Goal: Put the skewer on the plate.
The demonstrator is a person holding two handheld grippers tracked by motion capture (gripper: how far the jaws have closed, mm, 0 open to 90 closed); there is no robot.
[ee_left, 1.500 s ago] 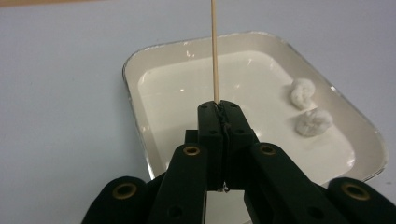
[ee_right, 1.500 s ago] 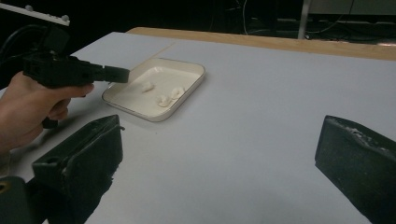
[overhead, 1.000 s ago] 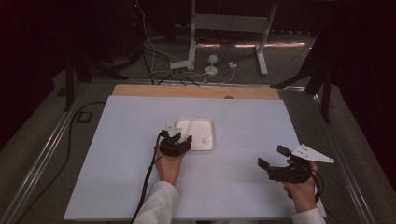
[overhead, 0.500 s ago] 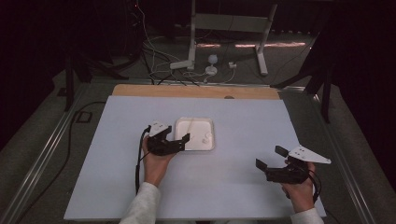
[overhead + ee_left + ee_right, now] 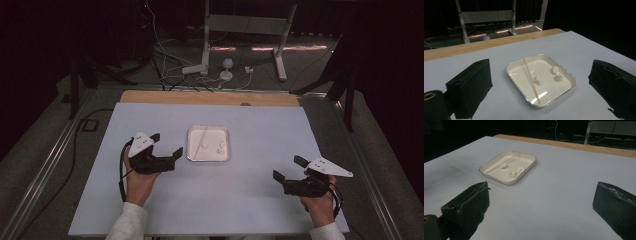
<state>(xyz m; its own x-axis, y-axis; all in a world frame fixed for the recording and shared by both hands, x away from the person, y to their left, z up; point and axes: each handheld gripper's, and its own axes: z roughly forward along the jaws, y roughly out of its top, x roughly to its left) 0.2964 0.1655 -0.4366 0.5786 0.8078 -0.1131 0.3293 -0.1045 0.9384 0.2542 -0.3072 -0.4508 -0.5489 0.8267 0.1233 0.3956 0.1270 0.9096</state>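
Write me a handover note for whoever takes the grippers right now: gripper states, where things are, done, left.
Left gripper: jaws just opened wide, nothing between them, left of the tray.
Right gripper: open, empty, near the table's right edge.
Tray: mid-table, holds a thin stick lying lengthwise and three small white lumps.
Done: stick is in the tray, apparently just released.
Left: unclear; check the lumps and stick before any further move.

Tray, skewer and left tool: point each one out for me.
tray (image 5: 571,79): left gripper view, on its right rim.
skewer (image 5: 530,75): left gripper view, mid-length of the stick.
left tool (image 5: 166,145): high view, midway between its open fingertips.
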